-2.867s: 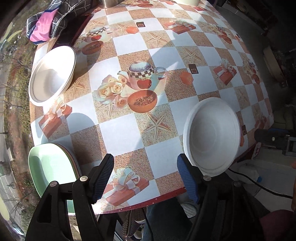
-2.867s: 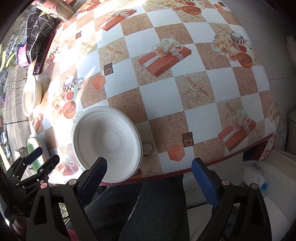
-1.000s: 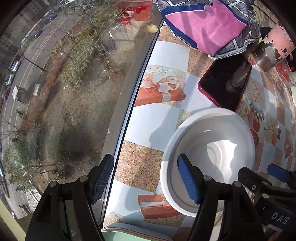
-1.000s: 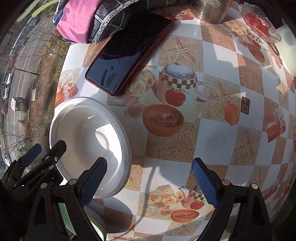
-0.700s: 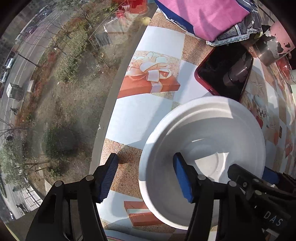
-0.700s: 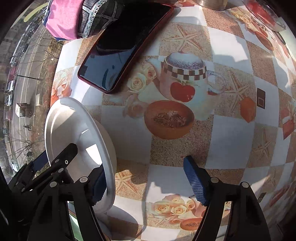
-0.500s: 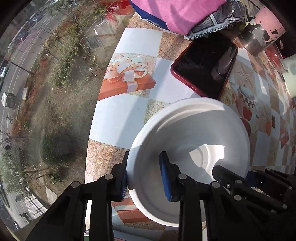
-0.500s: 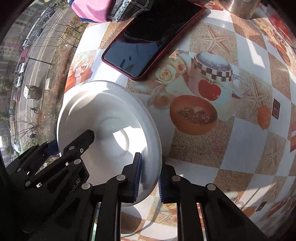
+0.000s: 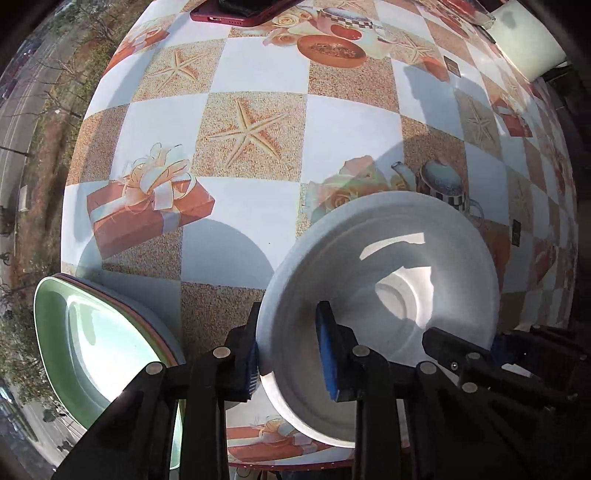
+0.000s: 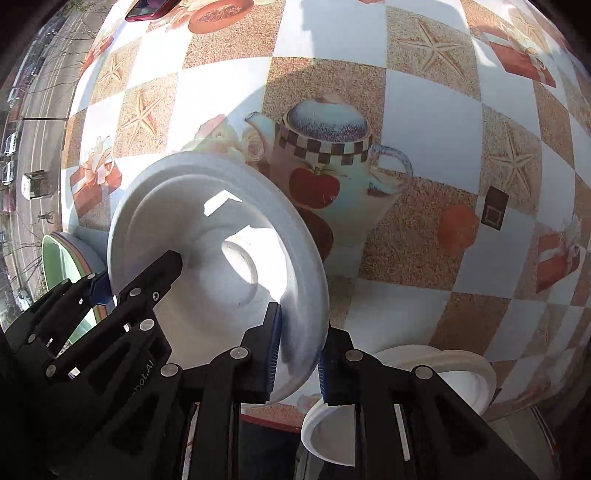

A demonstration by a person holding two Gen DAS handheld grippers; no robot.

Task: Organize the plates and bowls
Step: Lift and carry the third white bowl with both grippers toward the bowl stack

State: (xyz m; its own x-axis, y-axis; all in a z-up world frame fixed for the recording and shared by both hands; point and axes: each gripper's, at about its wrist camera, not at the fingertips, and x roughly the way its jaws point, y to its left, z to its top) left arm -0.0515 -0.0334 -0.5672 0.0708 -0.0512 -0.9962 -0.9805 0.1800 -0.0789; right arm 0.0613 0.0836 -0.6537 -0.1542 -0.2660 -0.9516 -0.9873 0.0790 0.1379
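A white bowl (image 9: 388, 295) hangs tilted above the patterned table (image 9: 258, 74), and its shadow falls on the cloth. My left gripper (image 9: 288, 354) holds the bowl's left rim between its blue pads, jaws still closing. My right gripper (image 10: 297, 354) is shut on the opposite rim of this bowl (image 10: 207, 251). Each view shows the other gripper: the right gripper (image 9: 487, 347) and the left gripper (image 10: 125, 280). A second white bowl (image 10: 469, 365) sits by the table's near edge, just right of the held one. A stack of plates with a green plate (image 9: 85, 332) on top lies at the near left corner.
A red phone (image 9: 240, 14) lies at the far side of the table. A pale object (image 9: 528, 40) stands at the far right. The table's left edge borders a window over a street. The green plate stack (image 10: 59, 258) sits close to the left gripper.
Both grippers went from open around the white bowl beside the phone to shut on its rims. The bowl has left the table and come toward the near edge.
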